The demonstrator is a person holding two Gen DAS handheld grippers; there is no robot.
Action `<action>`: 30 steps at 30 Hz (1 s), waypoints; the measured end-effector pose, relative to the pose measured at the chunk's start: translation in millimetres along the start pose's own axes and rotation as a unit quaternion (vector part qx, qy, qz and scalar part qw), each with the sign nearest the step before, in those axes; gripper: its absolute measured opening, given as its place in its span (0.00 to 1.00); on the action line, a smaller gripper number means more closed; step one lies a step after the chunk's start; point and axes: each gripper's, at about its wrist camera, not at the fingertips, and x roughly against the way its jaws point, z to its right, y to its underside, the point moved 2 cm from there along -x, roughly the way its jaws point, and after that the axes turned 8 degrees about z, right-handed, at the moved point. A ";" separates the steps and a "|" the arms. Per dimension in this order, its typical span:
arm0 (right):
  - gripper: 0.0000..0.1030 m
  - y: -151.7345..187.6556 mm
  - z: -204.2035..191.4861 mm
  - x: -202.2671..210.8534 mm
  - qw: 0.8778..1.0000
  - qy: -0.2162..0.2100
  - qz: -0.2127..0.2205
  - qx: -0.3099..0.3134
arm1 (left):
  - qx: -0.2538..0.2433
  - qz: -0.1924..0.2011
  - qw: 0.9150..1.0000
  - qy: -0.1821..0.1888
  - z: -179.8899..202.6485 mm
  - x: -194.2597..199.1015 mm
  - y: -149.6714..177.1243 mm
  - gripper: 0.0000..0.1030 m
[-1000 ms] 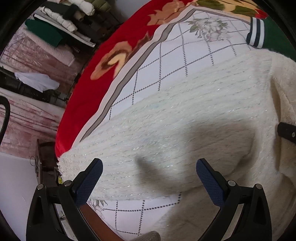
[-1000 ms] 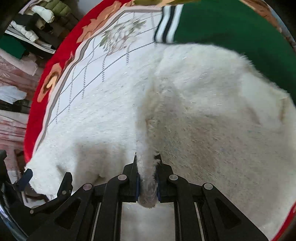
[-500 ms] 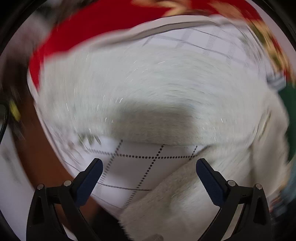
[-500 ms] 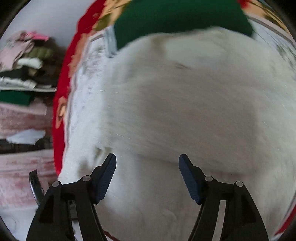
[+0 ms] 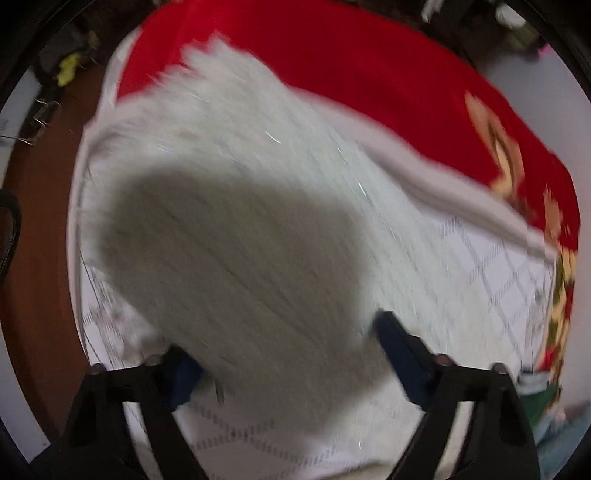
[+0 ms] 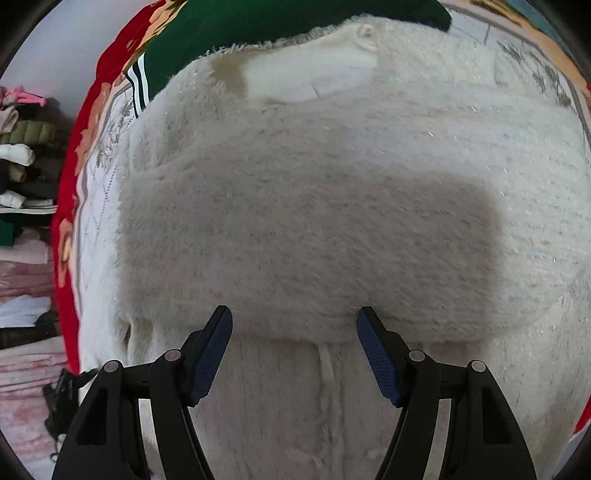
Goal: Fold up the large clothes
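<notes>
We judge the fluffy cream knitted garment (image 6: 314,206) soft, bulky, limp; grasp its folded edge. Right gripper (image 6: 294,341) gapes empty; left gripper (image 5: 284,354), just narrowing, straddles cloth unpinched.

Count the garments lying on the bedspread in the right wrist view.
2: a fluffy white sweater fills the middle; a green garment lies beyond it at the top. Others may be hidden.

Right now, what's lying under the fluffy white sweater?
Under the white sweater lies a white diamond-patterned blanket with a red floral border. A green garment pokes out beyond its far edge. Anything beneath the sweater's middle is covered.
</notes>
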 end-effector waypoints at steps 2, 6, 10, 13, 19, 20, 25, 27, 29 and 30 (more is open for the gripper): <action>0.70 -2.1 -12.8 0.2 1.000 0.014 0.008 0.013 | -0.009 0.032 0.999 -0.009 7.4 1.7 -12.3 0.49; 0.70 -2.5 -32.3 0.6 0.998 0.048 0.019 0.025 | -0.075 0.086 0.993 -0.013 41.6 8.8 -30.0 0.12; 0.70 -1.7 -40.3 -1.7 0.995 0.093 0.028 0.033 | -0.151 0.134 0.979 -0.005 78.1 29.6 -34.5 0.08; 0.69 -3.7 -44.8 -18.4 0.989 0.135 0.011 0.057 | -0.224 0.182 0.957 0.004 116.5 61.4 -21.8 0.08; 0.69 -11.7 -40.8 -14.7 0.978 0.191 0.028 0.080 | -0.351 0.245 0.904 0.025 174.4 126.7 22.3 0.07; 0.69 -13.9 -39.4 -11.3 0.977 0.193 0.032 0.079 | -0.364 0.250 0.897 0.030 180.1 134.1 33.0 0.07; 0.69 -20.7 0.8 22.1 0.981 0.183 0.051 0.037 | -0.476 0.266 0.833 0.092 239.7 177.8 128.7 0.07; 0.69 -20.8 32.0 38.7 0.982 0.181 0.057 0.010 | -0.517 0.257 0.808 0.117 254.8 190.2 176.1 0.07; 0.69 -22.0 57.7 48.9 0.981 0.185 0.059 -0.014 | -0.554 0.237 0.784 0.151 270.4 200.8 234.9 0.07; 0.69 -19.7 71.1 53.3 0.980 0.190 0.062 -0.026 | -0.573 0.222 0.771 0.165 275.8 203.2 263.1 0.07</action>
